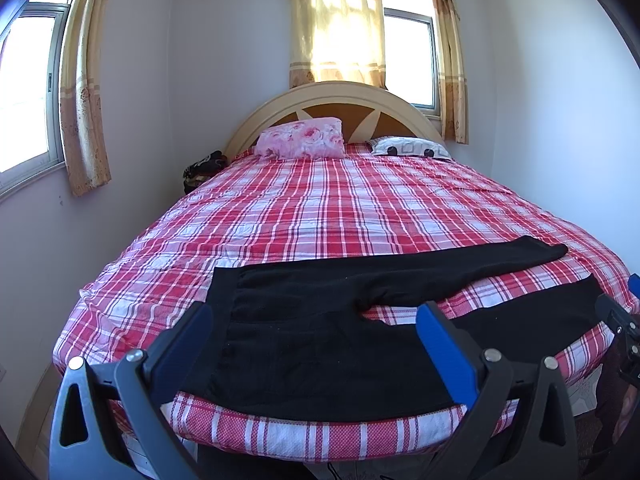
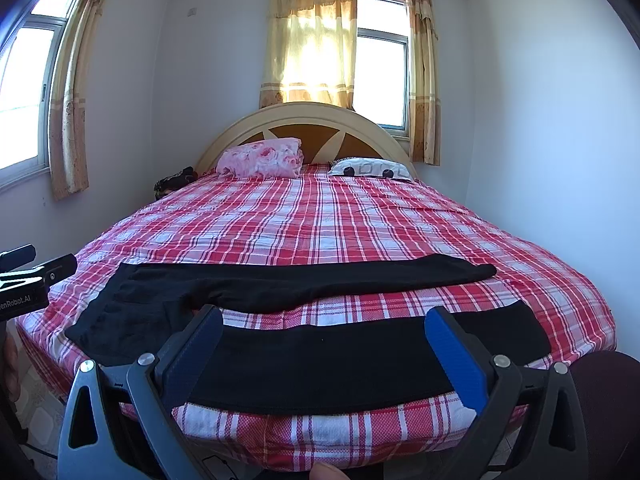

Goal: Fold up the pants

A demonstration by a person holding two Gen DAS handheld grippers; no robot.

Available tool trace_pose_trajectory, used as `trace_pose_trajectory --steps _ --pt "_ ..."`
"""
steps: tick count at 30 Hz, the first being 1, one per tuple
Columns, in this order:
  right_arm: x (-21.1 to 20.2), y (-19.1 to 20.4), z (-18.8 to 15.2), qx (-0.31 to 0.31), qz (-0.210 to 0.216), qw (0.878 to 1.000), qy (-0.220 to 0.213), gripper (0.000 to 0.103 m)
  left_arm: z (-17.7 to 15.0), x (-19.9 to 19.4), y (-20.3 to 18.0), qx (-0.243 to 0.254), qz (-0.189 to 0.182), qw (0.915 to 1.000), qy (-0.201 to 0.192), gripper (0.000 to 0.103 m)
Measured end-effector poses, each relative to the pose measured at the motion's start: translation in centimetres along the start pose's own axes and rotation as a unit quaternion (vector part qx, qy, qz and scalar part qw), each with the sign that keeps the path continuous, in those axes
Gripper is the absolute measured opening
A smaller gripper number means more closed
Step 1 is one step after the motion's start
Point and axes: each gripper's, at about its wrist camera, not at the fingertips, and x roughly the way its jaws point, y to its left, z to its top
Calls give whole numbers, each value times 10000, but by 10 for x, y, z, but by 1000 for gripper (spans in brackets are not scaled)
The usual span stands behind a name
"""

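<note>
Lying flat, black pants (image 1: pixel 320 344), plaid bed (image 1: pixel 320 208)

We see a bed (image 1: pixel 320 208) with red plaid sheet; black pants (image 1: pixel 320 320) spread flat near its foot, two pillows (image 1: pixel 302 138) by the headboard.

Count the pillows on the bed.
2, both at the headboard end of the bed. The pink floral pillow sits on the left; the white pillow with black and grey shapes lies flat on the right. More could be hidden behind them, though none show.
</note>
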Motion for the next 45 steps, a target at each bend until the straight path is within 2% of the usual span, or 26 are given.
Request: trace_pose_trajectory --steps 7,11,15,19,22,24,27,30,32,34,37,39,45 --pt "9 1 -5 -27 -7 9999 104 102 -8 18 5 35 -14 9998 180 103" --pt "24 -3 -17 -41 356 9990 277 102 -23 48 14 160 34 9986 502 103" --pt "50 -20 -32 81 387 9972 629 102 -22 92 56 49 410 9961 783 103" --pt "76 -50 -44 351 189 9951 899 102 -7 154 110 -271 716 9903 1156 103" --pt "93 -71 -45 364 -11 9944 988 102 6 202 135 -361 911 9850 1423 103" --pt "106 -92 -40 470 -123 9935 1027 101 15 233 145 -287 967 9823 1576 103" --pt "127 -130 -28 723 -394 9908 1072 101 23 280 155 -260 1044 9771 1833 89" --pt "151 -170 -12 870 -727 9867 1162 100 22 314 160 -305 921 9704 2213 83" --pt "168 -202 1 1030 -935 9825 1238 96 20 330 161 -431 767 9660 2429 71" --pt "185 -233 12 1242 -1053 9777 1327 93 16 339 160 -535 618 9628 2576 66" --pt "219 -278 32 1465 -1292 9692 1498 88 12 346 157 -611 518 9612 2638 63" --pt "246 -297 42 1600 -1248 9650 1659 86 11 349 155 -557 514 9622 2614 63" --pt "325 -331 63 1626 -1460 9581 1853 81 13 362 157 -535 395 9607 2696 64"
